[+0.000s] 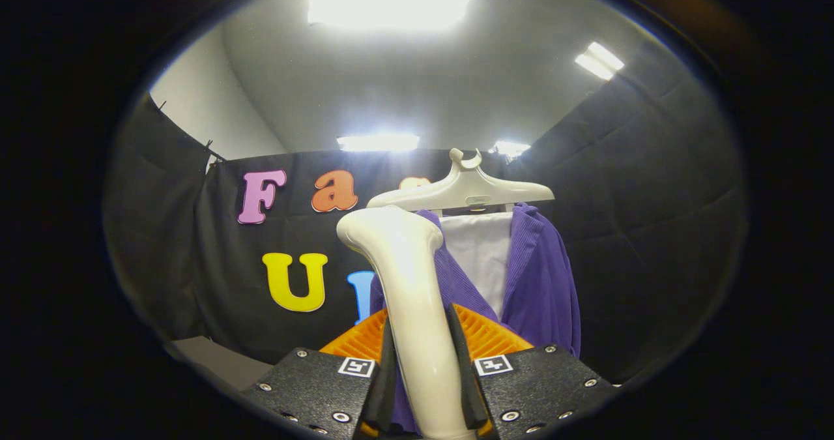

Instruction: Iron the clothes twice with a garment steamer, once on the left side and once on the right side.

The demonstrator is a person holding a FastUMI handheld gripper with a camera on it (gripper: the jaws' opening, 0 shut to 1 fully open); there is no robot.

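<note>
Against black booth cloth, gripper point(423, 368) clenched on steamer handle point(417, 322), head raised just before purple garment point(541, 283) draped below white hanger point(464, 191), apparently poised for a steaming pass.

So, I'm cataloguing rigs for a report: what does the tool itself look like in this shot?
The tool has two broad, flat finger blocks with a rough, speckled black finish, dotted with silver screw heads. Each block carries a small square black-and-white marker tag near its inner top corner. Ribbed, ridged pads line the inner side of each finger. No cables or sleeve visible.
</note>
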